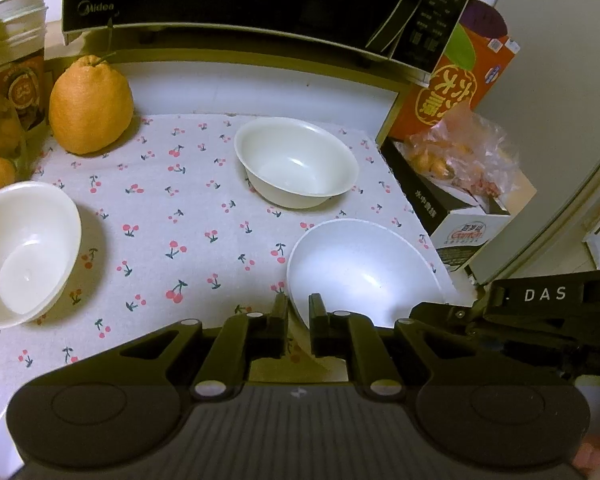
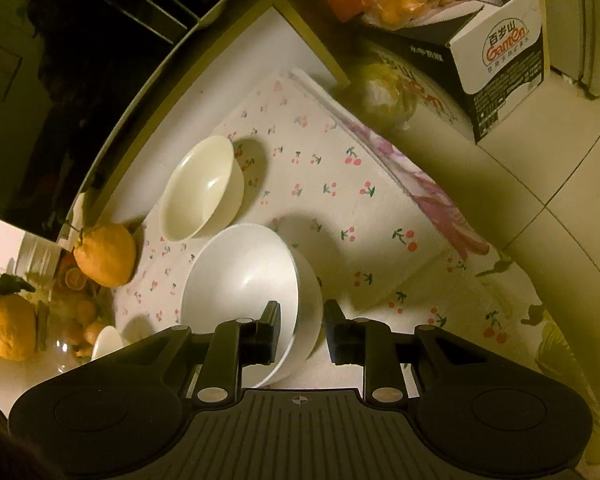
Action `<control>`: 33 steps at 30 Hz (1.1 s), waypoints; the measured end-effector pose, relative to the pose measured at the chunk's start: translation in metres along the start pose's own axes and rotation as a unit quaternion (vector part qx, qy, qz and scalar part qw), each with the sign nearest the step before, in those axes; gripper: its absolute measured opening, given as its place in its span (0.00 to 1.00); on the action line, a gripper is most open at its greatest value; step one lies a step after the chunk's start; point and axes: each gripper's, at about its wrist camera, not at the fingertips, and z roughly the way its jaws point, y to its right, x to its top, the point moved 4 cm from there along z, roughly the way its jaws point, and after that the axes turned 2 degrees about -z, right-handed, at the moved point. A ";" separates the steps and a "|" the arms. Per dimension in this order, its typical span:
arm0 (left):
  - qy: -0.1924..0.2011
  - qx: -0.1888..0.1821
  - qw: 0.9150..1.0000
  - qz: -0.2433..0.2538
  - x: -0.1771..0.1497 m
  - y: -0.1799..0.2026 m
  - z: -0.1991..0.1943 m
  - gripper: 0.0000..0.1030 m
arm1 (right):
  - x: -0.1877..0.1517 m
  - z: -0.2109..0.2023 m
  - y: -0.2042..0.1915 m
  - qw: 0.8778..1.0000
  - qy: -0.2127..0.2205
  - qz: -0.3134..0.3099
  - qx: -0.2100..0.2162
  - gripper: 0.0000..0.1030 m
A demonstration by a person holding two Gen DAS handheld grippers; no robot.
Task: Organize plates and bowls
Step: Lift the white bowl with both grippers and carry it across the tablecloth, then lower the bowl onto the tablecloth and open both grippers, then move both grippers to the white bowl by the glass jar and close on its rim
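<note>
While both claws share one white bowl [image 1: 364, 268] at the cherry-print cloth's [image 1: 160, 216] right edge, left claw [image 1: 299, 312] is pinched onto its rim; right claw [image 2: 302, 320] straddles the opposite rim, jaws apart, contact unclear. Judgement: settle one firm grip before lifting, keep the bowl level, nest it into the cream bowl [image 1: 296, 162] behind. Bowl's near rim is hidden by claw bodies; another bowl [image 1: 24, 252] is cut off at left.
</note>
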 end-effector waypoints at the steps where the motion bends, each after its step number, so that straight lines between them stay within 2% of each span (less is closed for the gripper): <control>1: 0.001 0.001 1.000 0.003 0.000 0.000 -0.001 0.11 | 0.001 0.000 0.000 1.000 0.000 0.002 0.002 0.25; 3: 0.003 0.000 1.000 0.009 0.001 0.001 -0.003 0.13 | 0.001 -0.002 0.000 1.000 0.000 0.006 0.001 0.34; 6: 0.012 0.005 1.000 0.016 0.003 0.001 -0.008 0.23 | 0.003 -0.008 -0.003 1.000 0.008 -0.004 -0.007 0.42; 9: 0.019 0.008 0.999 0.024 0.005 0.000 -0.015 0.27 | 0.004 -0.014 -0.010 1.000 0.018 -0.018 -0.008 0.54; 10: 0.023 0.010 0.999 0.026 0.005 -0.001 -0.018 0.32 | 0.004 -0.016 -0.012 0.999 0.022 -0.023 -0.008 0.55; 12: 0.032 0.014 0.999 0.029 0.007 -0.003 -0.027 0.41 | 0.004 -0.020 -0.019 0.999 0.028 -0.034 -0.003 0.64; 14: 0.040 0.017 0.998 0.034 0.008 -0.006 -0.035 0.45 | 0.003 -0.023 -0.026 0.999 0.033 -0.043 0.006 0.69; 17: 0.049 0.026 0.998 0.039 0.011 -0.012 -0.048 0.60 | 0.001 -0.028 -0.037 0.998 0.038 -0.056 0.018 0.75; 19: 0.055 0.030 0.997 0.037 0.013 -0.018 -0.057 0.75 | -0.002 -0.030 -0.045 0.997 0.040 -0.064 0.025 0.76; 20: 0.057 0.031 0.997 0.034 0.014 -0.021 -0.060 0.78 | -0.003 -0.031 -0.048 0.997 0.040 -0.068 0.028 0.79; 22: 0.060 0.036 0.997 0.027 0.016 -0.030 -0.069 0.91 | -0.006 -0.032 -0.055 0.996 0.040 -0.075 0.035 0.85; 25: 0.069 0.050 0.996 0.020 0.017 -0.041 -0.080 0.99 | -0.010 -0.032 -0.065 0.995 0.042 -0.085 0.043 0.87; 33: 0.064 0.082 0.995 -0.002 0.015 -0.079 -0.094 1.00 | -0.023 -0.024 -0.097 0.992 0.043 -0.106 0.060 0.92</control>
